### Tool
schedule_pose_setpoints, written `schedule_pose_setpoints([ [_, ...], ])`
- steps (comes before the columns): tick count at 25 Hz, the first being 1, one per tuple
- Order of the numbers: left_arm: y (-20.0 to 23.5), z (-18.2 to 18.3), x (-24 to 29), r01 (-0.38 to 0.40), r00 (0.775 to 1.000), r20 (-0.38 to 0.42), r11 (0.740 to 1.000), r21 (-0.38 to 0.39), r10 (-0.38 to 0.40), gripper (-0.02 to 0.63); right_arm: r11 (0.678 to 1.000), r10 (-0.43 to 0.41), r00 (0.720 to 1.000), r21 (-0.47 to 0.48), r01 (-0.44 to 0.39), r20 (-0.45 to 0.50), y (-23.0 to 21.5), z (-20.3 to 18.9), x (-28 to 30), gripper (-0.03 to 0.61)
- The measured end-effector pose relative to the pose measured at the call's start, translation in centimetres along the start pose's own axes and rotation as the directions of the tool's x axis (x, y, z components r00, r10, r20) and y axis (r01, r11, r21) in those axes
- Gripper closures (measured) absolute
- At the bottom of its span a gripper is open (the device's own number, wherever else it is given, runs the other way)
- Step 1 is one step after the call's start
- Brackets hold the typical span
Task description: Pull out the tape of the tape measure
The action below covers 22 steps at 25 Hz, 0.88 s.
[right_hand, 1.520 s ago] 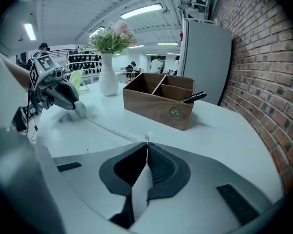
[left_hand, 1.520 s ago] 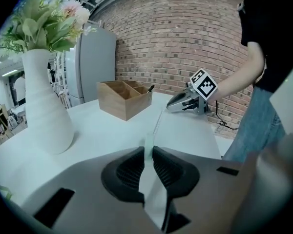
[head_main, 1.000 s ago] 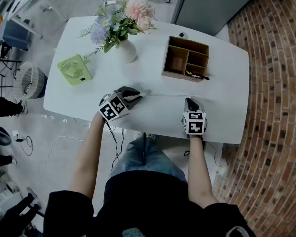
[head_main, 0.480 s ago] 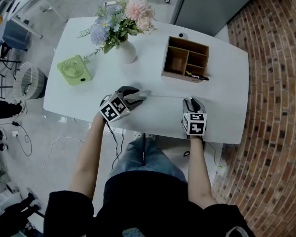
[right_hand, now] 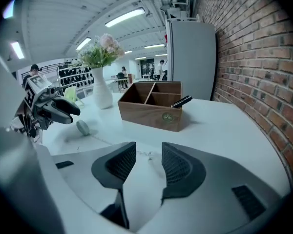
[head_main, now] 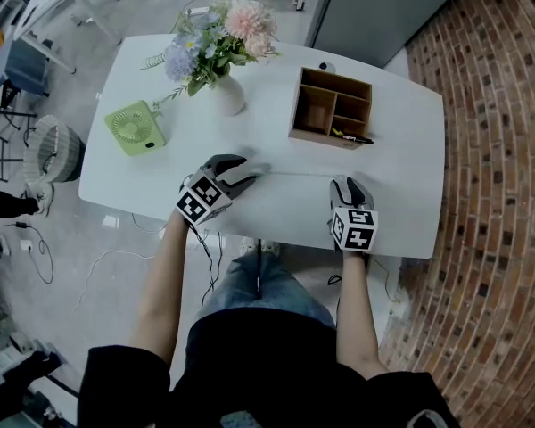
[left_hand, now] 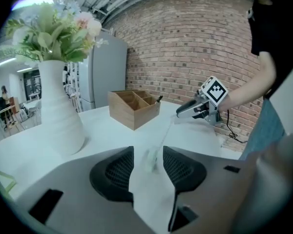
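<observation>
A small round pale tape measure (left_hand: 149, 161) lies on the white table (head_main: 401, 159), between the spread fingers of my left gripper (left_hand: 148, 149), whose jaws are opening; the pads do not touch it. Its thin tape (head_main: 303, 173) runs rightward along the table to my right gripper (head_main: 343, 182). The tape's end (right_hand: 147, 154) lies on the table between the right gripper's (right_hand: 149, 145) fingers, and those jaws are opening too, without pressing on it. In the right gripper view the case (right_hand: 82, 127) sits just in front of the left gripper (right_hand: 56, 108).
A wooden organizer (head_main: 332, 107) with a pen (head_main: 352, 137) stands behind the tape. A white vase of flowers (head_main: 225, 92) and a green fan (head_main: 135, 125) are at the back left. The table's front edge (head_main: 276, 239) runs just under both grippers.
Both grippers' jaws have opened and let go: the left off the tape measure case, the right off the tape's end. The pulled-out tape now lies on the table. Both hands stay about where they were.
</observation>
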State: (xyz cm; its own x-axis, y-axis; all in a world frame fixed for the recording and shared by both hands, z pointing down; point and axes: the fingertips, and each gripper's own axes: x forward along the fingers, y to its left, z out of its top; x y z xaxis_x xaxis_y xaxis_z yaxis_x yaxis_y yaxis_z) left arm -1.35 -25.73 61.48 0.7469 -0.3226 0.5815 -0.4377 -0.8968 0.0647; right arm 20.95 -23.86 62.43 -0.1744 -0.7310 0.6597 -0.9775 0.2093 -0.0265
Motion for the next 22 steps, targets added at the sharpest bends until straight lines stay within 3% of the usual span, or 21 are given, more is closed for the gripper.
schedule_pose_setpoints([
  [5,1.1,3.6,-3.3,-0.124,0.976,0.165,0.984,-0.128,0.145,0.438,0.998,-0.014,0.991,0.057,0.007,0.135,0.0,3.4,-3.0,0.436],
  [9,1.8,6.3,-5.8,-0.229,0.933,0.239,0.955,-0.186,0.27,0.478,0.998,-0.05,0.964,0.052,0.038,0.26,-0.3,7.0,-5.3,0.513],
  [12,2.1,8.5,-7.7,-0.293,0.888,0.296,0.929,-0.226,0.353,0.543,0.997,-0.071,0.933,0.057,0.054,0.353,-0.4,9.7,-7.4,0.566],
  [14,2.1,9.6,-8.7,-0.315,0.866,0.32,0.916,-0.25,0.385,0.567,0.997,-0.071,0.915,0.056,0.053,0.398,-0.1,11.2,-8.5,0.574],
  [22,1.9,13.6,-11.7,-0.361,0.815,0.366,0.889,-0.283,0.448,0.591,0.998,-0.055,0.845,0.016,0.055,0.531,1.3,15.8,-12.0,0.575],
])
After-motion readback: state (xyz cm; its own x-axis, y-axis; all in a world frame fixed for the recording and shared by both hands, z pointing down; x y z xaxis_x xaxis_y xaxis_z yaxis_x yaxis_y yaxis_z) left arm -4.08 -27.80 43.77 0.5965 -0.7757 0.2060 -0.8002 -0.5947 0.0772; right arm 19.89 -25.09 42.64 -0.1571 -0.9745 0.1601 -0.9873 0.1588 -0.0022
